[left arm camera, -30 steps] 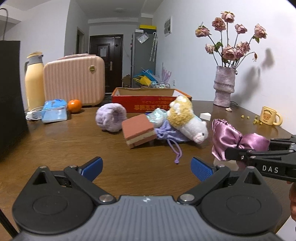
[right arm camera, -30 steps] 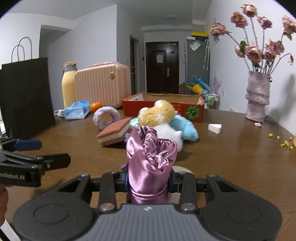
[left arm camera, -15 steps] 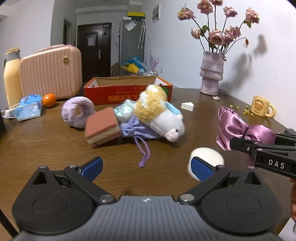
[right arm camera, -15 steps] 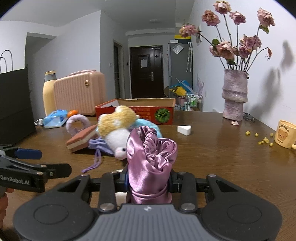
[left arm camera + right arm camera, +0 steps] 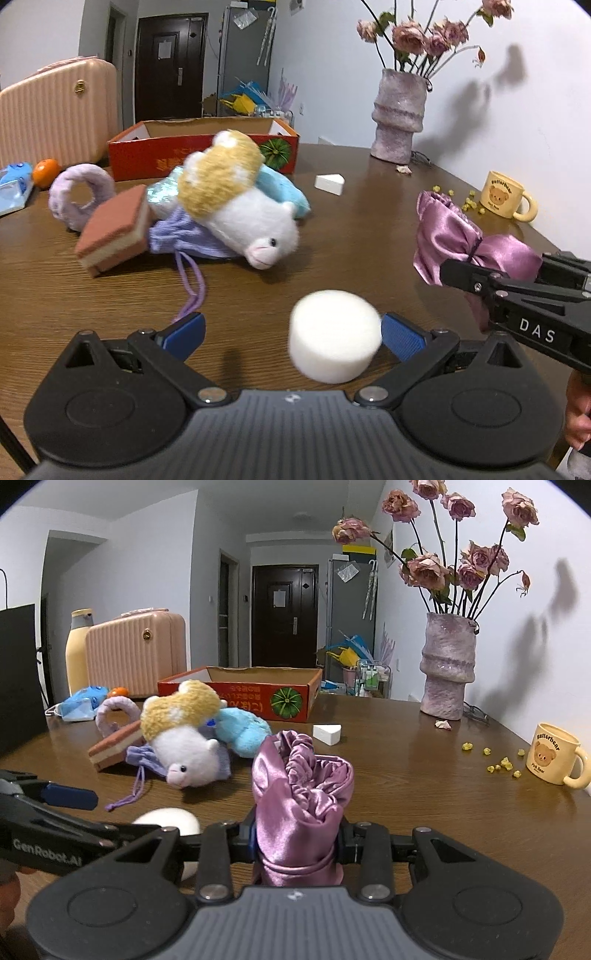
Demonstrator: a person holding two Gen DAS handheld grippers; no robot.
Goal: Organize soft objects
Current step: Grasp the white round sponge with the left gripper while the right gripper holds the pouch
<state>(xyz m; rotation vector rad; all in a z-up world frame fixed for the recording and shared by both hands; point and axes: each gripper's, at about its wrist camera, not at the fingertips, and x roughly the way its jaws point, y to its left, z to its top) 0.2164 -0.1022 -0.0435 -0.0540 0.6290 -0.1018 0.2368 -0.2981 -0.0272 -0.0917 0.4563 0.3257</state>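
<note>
My right gripper [image 5: 297,843] is shut on a pink satin pouch [image 5: 301,801], held above the table; the pouch also shows in the left wrist view [image 5: 454,236]. My left gripper [image 5: 291,334] is open, and a white foam cylinder [image 5: 334,345] lies between its blue pads, near the right one. In the right wrist view the cylinder [image 5: 170,821] is partly hidden behind the left gripper. A heap of soft things lies mid-table: a white and yellow plush [image 5: 236,199], a blue plush [image 5: 284,188], a lilac drawstring bag [image 5: 184,240], a brown sponge block [image 5: 114,229] and a purple fuzzy ring [image 5: 79,195].
An open red cardboard box [image 5: 199,151] stands behind the heap. A vase of dried roses [image 5: 447,672], a bear mug [image 5: 554,753] and a white wedge [image 5: 330,183] sit to the right. A pink case [image 5: 55,114], orange [image 5: 45,171] and black bag [image 5: 18,672] stand left.
My left gripper moved forward and right, so the white foam cylinder now lies between its pads. My right gripper kept hold of the pink pouch and swung its view rightward.
</note>
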